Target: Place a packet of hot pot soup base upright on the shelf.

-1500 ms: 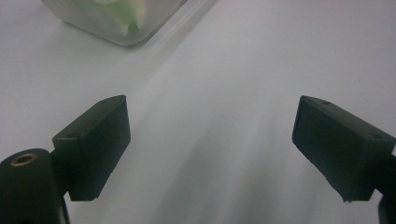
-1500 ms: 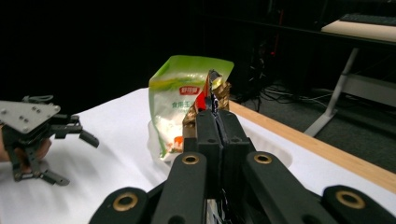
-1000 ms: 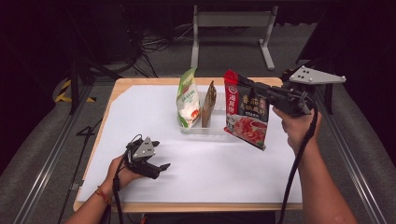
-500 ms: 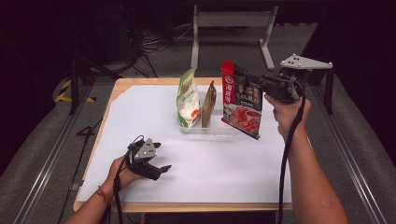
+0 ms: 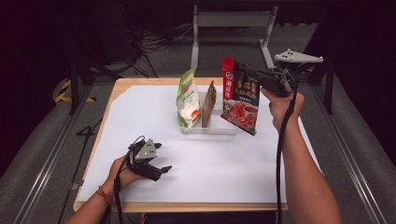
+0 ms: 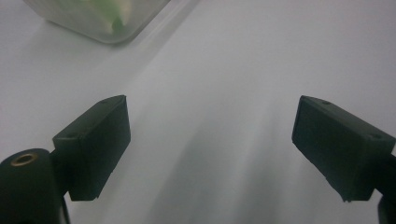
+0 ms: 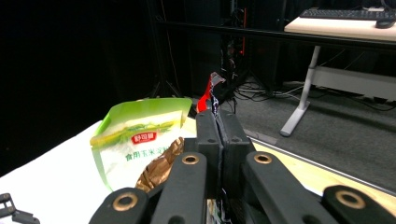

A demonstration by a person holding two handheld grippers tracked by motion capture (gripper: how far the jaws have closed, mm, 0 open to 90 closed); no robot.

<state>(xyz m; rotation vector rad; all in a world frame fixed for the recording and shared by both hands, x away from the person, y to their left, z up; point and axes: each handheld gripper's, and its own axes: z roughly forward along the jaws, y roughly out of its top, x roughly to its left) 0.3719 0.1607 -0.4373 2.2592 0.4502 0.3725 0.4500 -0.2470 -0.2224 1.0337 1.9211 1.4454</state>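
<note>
While the red pouch [image 5: 240, 96] is clamped by its top edge in the closed right hand-held gripper [image 5: 254, 77] at two o'clock above the clear bin [image 5: 210, 128], lowering into its free slot is required; the left hand-held gripper [image 5: 161, 170] rests open and empty at seven o'clock on the counter [image 5: 215, 163].

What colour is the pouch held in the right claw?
Mainly red, with a dark panel and a food picture; the pouch shows best in the high view.

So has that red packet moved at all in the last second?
Yes. The red packet moved left, closer to the clear bin, overlapping its right end.
</note>
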